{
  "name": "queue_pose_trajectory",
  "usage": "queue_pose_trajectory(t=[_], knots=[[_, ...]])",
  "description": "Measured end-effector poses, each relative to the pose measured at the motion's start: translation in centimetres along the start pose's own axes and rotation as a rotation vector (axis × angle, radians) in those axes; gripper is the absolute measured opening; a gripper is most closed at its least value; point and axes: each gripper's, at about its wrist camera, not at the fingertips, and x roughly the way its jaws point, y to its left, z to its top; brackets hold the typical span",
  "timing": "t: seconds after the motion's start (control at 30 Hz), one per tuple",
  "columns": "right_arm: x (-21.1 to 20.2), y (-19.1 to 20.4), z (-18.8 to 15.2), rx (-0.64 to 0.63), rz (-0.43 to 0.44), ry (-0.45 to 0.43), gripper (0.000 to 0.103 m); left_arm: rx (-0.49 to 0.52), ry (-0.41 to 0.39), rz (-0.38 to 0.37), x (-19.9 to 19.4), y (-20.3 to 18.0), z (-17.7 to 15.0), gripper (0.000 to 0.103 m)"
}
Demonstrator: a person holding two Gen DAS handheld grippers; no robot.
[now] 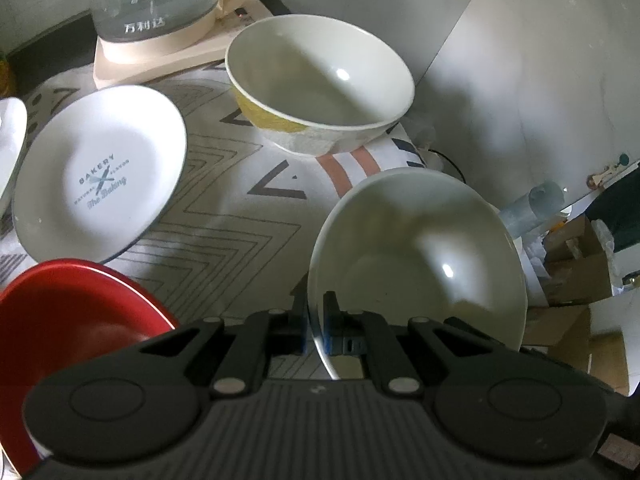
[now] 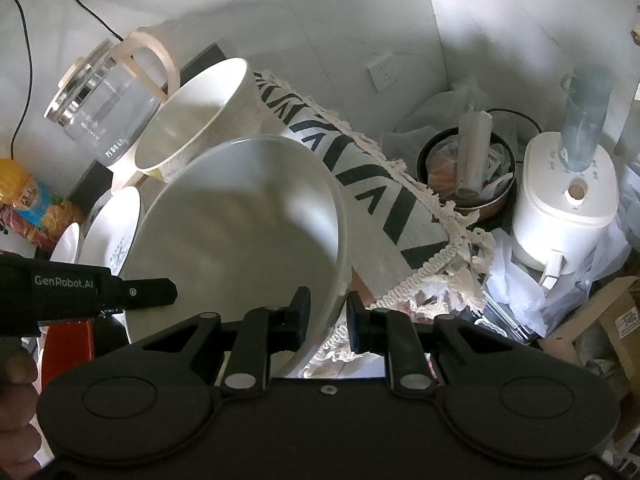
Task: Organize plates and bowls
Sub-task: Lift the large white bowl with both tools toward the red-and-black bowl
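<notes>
A plain white bowl (image 1: 420, 256) (image 2: 240, 232) sits tilted at the table's right edge. My left gripper (image 1: 315, 324) is shut on its near rim, one pad inside and one outside; from the right wrist it shows side-on (image 2: 160, 292) at the bowl's left rim. My right gripper (image 2: 328, 316) clamps the opposite rim, pads against the wall. Behind stands a larger bowl with a yellow-patterned outside (image 1: 320, 80) (image 2: 192, 120). A white plate printed "BAKERY" (image 1: 100, 172) (image 2: 116, 232) lies to the left, with a red bowl (image 1: 72, 312) in front of it.
A patterned cloth (image 1: 224, 232) covers the table. A glass kettle (image 1: 156, 0) stands on its base at the back. Another white plate (image 1: 12, 140) is at the far left. Right of the table: a rice cooker (image 2: 564, 216), a filled pot (image 2: 464, 176), cardboard boxes (image 2: 616, 320).
</notes>
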Motion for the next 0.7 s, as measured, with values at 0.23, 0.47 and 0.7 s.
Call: queue_pose_trajectory(t=[0.23, 0.47, 0.7], knots=[[-0.2, -0.4, 0.4, 0.053, 0.037, 0.0, 0.019, -0.031, -0.044, 0.0, -1.5, 0.2, -0.3, 0.006], [-2.2, 1.2, 1.7, 0.0, 0.067, -0.071, 0.019, -0.05, -0.088, -0.006, -4.1, 1.0, -0.5, 0.007], [-4.2, 3.7, 2.6, -0.04, 0.094, -0.126, 0.019, -0.059, -0.147, -0.001, -7.2, 2.0, -0.6, 0.007]])
